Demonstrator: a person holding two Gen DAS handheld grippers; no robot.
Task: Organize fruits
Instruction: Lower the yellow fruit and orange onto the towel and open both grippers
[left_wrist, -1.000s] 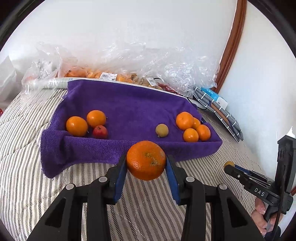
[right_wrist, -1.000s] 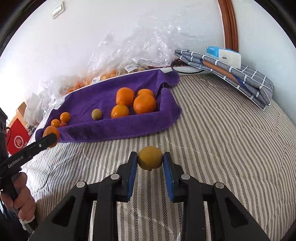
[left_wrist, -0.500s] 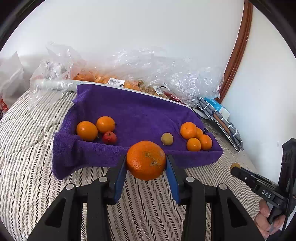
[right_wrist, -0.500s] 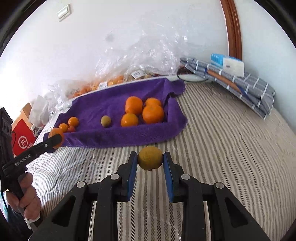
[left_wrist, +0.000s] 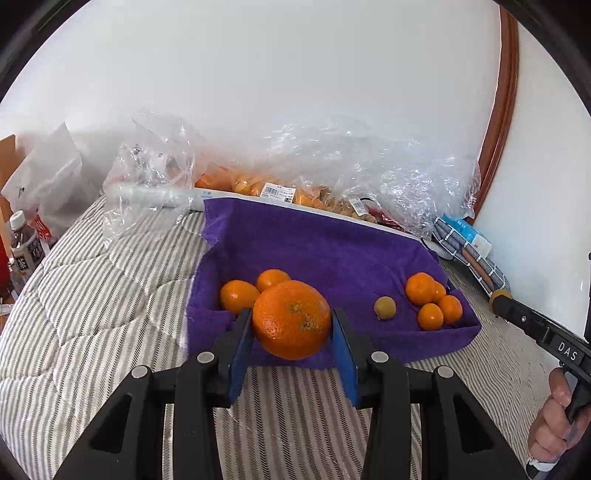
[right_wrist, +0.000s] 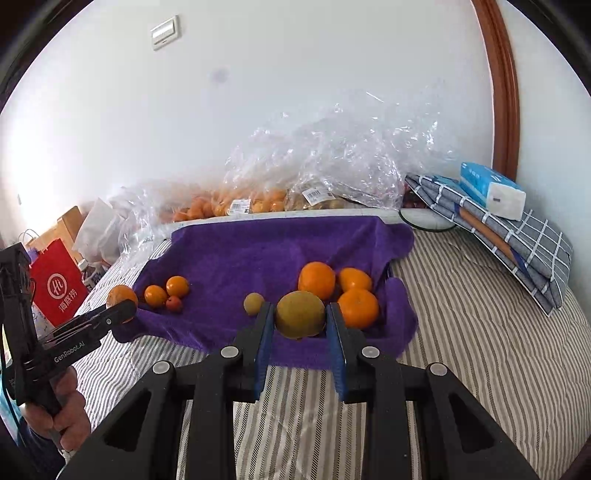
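Both grippers had closed in on the purple towel (left_wrist: 332, 251) since a second before, its near edge now right under our fingertips. Our left gripper (left_wrist: 291, 332) clenched a large orange (left_wrist: 291, 319) just short of the left-hand oranges (left_wrist: 239, 295). Our right gripper (right_wrist: 300, 325) gripped a yellow-green fruit (right_wrist: 300, 314) near its small match (right_wrist: 253, 303). We judged ourselves mid-carry; next we needed to reach over the raised edge, lower beside like fruit, then release.

left gripper (left_wrist: 291, 325) clamped on a large orange (left_wrist: 291, 319) — right gripper (right_wrist: 300, 319) clamped on a yellow-green fruit (right_wrist: 300, 314) — both held level, pointing forward.
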